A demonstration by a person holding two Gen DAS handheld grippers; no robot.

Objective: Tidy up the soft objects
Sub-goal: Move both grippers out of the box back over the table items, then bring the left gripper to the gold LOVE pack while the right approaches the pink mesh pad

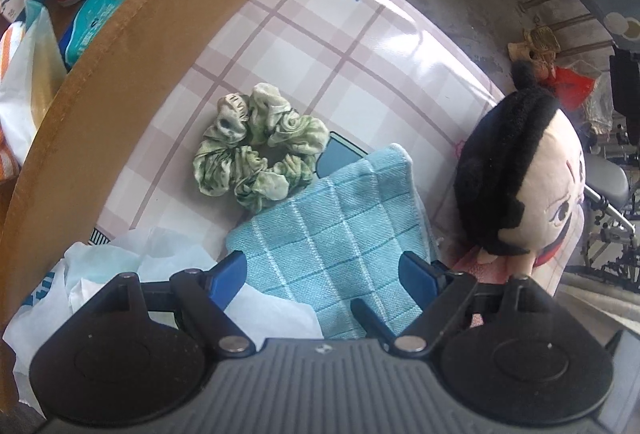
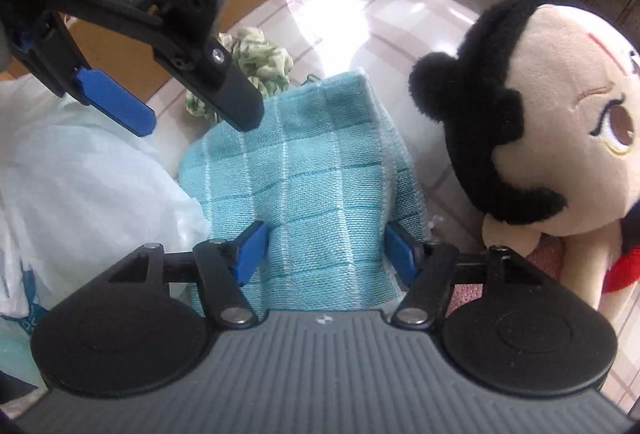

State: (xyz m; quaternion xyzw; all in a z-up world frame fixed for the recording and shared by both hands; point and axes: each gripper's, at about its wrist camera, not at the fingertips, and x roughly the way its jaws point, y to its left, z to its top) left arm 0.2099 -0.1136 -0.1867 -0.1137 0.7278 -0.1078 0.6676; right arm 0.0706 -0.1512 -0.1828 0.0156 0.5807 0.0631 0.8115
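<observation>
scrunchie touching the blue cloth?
Touching. The left wrist view shows the green scrunchie with its lower edge lying against the blue cloth, no tablecloth visible between them there.

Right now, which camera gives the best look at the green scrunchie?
The left wrist view: the green scrunchie lies whole on the checked tablecloth. In the right wrist view, the left tongs cover most of it, leaving only a part showing.

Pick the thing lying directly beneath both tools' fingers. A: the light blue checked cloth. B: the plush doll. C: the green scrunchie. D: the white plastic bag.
A: the light blue checked cloth fills the gap between the fingers in both wrist views; the scrunchie lies beyond it, the doll beside it.
</observation>
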